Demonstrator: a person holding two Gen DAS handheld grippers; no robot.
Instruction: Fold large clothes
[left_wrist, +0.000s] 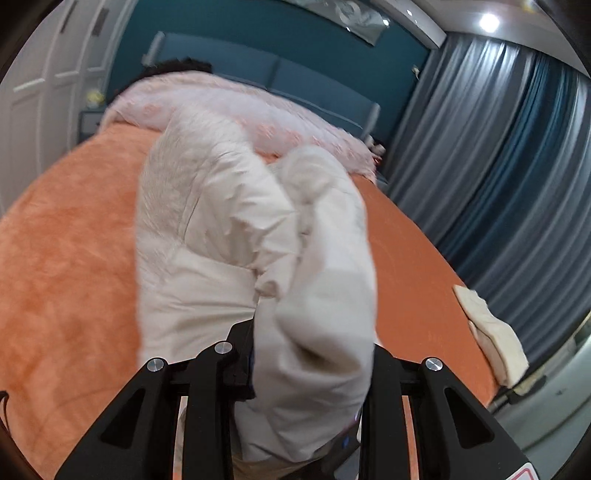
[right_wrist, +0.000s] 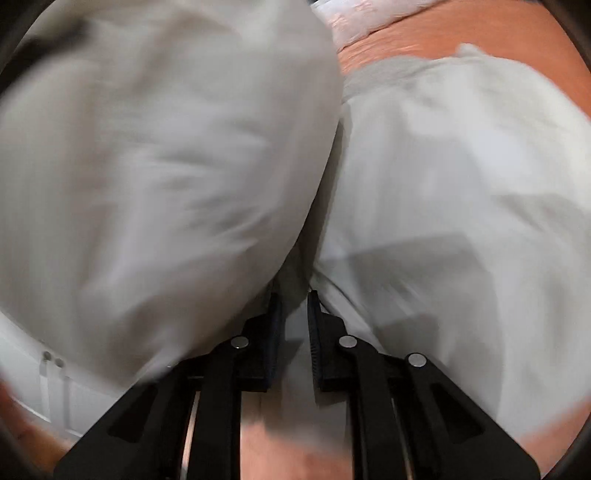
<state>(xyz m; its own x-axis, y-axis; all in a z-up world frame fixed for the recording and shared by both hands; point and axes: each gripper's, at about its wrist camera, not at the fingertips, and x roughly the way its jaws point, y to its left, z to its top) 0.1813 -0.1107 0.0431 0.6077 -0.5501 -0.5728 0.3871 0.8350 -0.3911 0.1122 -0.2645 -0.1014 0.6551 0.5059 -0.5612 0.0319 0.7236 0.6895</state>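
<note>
A cream padded jacket (left_wrist: 207, 221) lies lengthwise on the orange bedspread (left_wrist: 66, 240), its fur-trimmed hood end toward the headboard. My left gripper (left_wrist: 310, 362) is shut on a bulky fold of the jacket's near right side, lifted above the bed; the cloth hides the right finger. In the right wrist view, blurred cream jacket fabric (right_wrist: 461, 177) fills nearly the whole frame. My right gripper (right_wrist: 294, 299) has its pads close together, pinching a fold of that fabric. A strip of orange bedspread (right_wrist: 443, 29) shows at the top.
A pink quilt (left_wrist: 236, 107) is bunched along the blue headboard (left_wrist: 295, 81). A folded cream cloth (left_wrist: 491, 332) sits at the bed's right edge, near grey-blue curtains (left_wrist: 498, 147). White wardrobe doors (left_wrist: 37, 92) stand at the left.
</note>
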